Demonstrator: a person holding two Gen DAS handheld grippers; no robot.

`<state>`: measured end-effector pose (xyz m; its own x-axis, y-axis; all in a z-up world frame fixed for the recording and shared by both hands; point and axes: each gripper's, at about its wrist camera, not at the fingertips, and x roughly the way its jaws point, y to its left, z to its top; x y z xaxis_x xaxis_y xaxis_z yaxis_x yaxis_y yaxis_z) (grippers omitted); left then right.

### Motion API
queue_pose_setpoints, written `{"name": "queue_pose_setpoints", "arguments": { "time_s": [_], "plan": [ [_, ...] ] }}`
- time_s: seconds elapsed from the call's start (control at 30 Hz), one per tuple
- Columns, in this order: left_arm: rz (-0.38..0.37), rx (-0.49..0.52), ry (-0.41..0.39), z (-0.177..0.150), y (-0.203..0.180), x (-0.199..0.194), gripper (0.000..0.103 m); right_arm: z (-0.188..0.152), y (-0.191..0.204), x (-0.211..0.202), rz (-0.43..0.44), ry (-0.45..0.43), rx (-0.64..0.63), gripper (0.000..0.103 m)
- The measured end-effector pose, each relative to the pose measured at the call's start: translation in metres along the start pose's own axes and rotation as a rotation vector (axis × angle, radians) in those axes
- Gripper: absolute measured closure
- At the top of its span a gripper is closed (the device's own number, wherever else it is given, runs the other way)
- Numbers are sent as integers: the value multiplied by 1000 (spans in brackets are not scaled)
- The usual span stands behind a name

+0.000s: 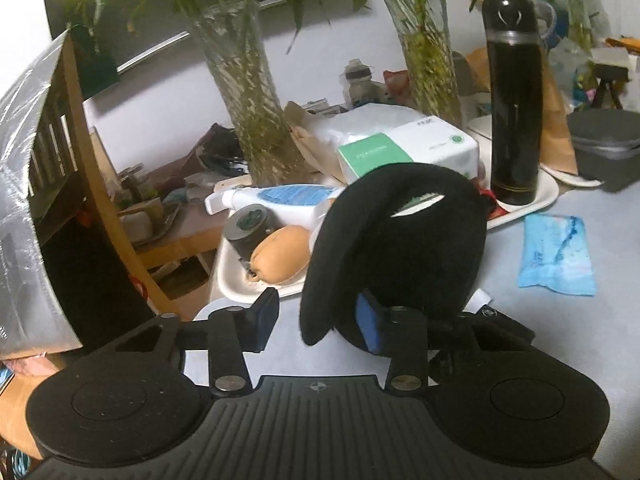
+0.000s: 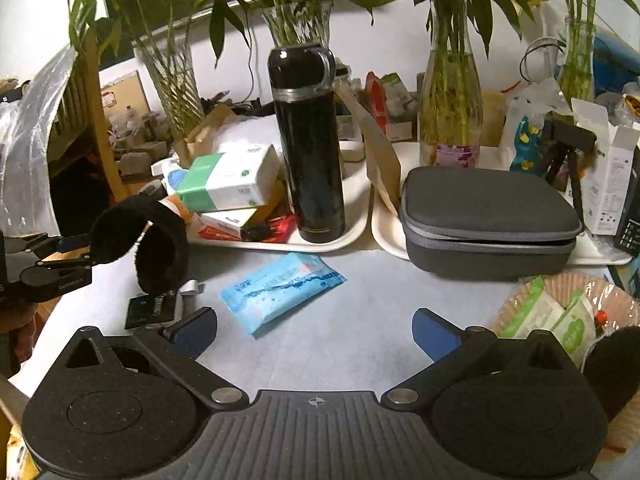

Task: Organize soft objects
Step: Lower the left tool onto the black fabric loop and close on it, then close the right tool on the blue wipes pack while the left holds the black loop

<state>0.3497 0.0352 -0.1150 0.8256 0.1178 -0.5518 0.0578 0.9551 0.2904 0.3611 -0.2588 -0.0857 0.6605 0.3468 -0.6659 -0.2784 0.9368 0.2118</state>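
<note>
Black fuzzy earmuffs (image 1: 400,240) stand on the pale table right in front of my left gripper (image 1: 316,320). The left jaws are open; one band end lies between them, against the right pad. The earmuffs also show in the right wrist view (image 2: 144,240) at far left, with the left gripper (image 2: 68,250) at them. A blue tissue pack (image 2: 280,288) lies on the table ahead of my right gripper (image 2: 316,332), which is open and empty. The pack also shows in the left wrist view (image 1: 556,256). A woven basket (image 2: 616,296) at right holds green packets and a black fuzzy item (image 2: 612,368).
A white tray (image 2: 352,224) holds a black thermos (image 2: 312,148), tissue boxes and packets. A grey zip case (image 2: 488,220) sits on a second tray. Glass vases with bamboo stand behind. Another tray (image 1: 232,280) holds a bread-like toy (image 1: 280,256), tape roll and bottle. A small black card (image 2: 148,308) lies near the earmuffs.
</note>
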Motion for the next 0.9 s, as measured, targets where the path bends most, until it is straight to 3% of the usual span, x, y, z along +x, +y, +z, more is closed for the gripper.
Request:
{"name": "queue_pose_setpoints", "arguments": {
  "time_s": [0.13, 0.23, 0.43, 0.53, 0.73, 0.9],
  "plan": [
    [32, 63, -13, -1, -8, 11, 70, -1, 3, 16, -25, 29, -1, 0],
    [45, 91, -15, -2, -13, 19, 85, -2, 6, 26, -27, 29, -12, 0],
    [50, 166, -42, -3, -23, 16, 91, -1, 11, 53, -12, 72, -56, 0],
    [33, 102, -45, 2, -15, 12, 92, 1, 16, 63, 34, 87, -98, 0],
    [-24, -136, -61, 11, 19, -1, 92, -1, 24, 84, 134, 115, -141, 0],
    [-55, -261, -72, 10, 38, -8, 92, -4, 25, 108, 169, 144, -143, 0]
  ]
}}
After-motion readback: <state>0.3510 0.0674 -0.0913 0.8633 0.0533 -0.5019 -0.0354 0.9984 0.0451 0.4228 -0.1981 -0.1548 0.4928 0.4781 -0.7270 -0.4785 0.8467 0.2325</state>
